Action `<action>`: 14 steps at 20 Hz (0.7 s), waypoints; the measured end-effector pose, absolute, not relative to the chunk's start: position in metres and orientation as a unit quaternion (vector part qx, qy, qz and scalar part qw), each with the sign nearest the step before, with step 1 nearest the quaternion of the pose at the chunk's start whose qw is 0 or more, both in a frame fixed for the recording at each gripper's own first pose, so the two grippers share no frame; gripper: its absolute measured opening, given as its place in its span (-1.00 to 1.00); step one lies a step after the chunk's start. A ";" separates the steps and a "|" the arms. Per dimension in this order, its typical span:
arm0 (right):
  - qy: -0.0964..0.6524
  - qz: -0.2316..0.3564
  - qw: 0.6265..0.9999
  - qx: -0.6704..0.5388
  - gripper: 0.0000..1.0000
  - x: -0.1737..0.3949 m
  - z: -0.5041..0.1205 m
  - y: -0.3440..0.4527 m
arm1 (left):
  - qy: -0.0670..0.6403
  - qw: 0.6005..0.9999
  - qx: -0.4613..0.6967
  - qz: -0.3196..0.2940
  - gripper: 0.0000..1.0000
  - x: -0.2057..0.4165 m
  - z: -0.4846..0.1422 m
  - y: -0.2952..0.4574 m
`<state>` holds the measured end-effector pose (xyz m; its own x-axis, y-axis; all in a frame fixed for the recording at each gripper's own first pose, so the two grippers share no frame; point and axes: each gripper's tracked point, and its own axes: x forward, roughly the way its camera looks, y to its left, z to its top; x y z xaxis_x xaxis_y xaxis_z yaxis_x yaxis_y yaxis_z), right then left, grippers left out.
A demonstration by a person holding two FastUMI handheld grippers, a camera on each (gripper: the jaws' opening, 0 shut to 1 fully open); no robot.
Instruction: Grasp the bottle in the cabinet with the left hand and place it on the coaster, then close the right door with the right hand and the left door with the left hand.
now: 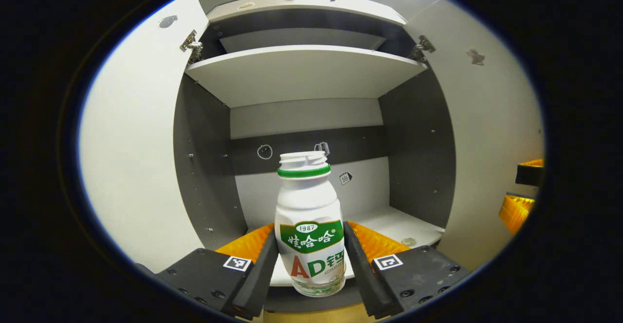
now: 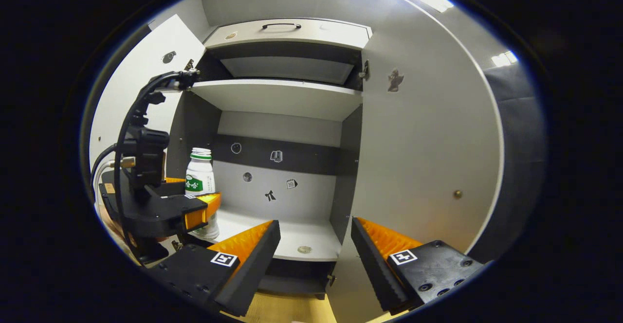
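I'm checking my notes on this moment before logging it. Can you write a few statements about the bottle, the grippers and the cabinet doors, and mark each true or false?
1. The left gripper has its fingers on both sides of the bottle. True.
2. The bottle lies on its side. False: it stands upright.
3. Both cabinet doors are shut. False: the left door and right door stand open.
4. The right gripper is open and holds nothing. True.

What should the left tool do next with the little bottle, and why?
Probably draw the bottle back out of the cabinet. The left tool has both fingers against its sides, and both doors stand open, so the way out looks free.
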<state>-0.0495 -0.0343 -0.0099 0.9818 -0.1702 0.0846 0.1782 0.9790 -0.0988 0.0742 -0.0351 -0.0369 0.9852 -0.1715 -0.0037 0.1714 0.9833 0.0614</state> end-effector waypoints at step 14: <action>-0.041 -0.118 0.990 -0.068 0.94 -0.130 -0.055 -0.029 | 0.057 0.981 0.011 -0.185 0.53 -0.065 -0.166 -0.079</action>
<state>-0.1302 -0.0290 -0.0551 0.9686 -0.2285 0.0976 0.2397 0.9627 -0.1252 -0.0652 -0.0794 -0.1658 0.9251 -0.3617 -0.1157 0.3641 0.9314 -0.0002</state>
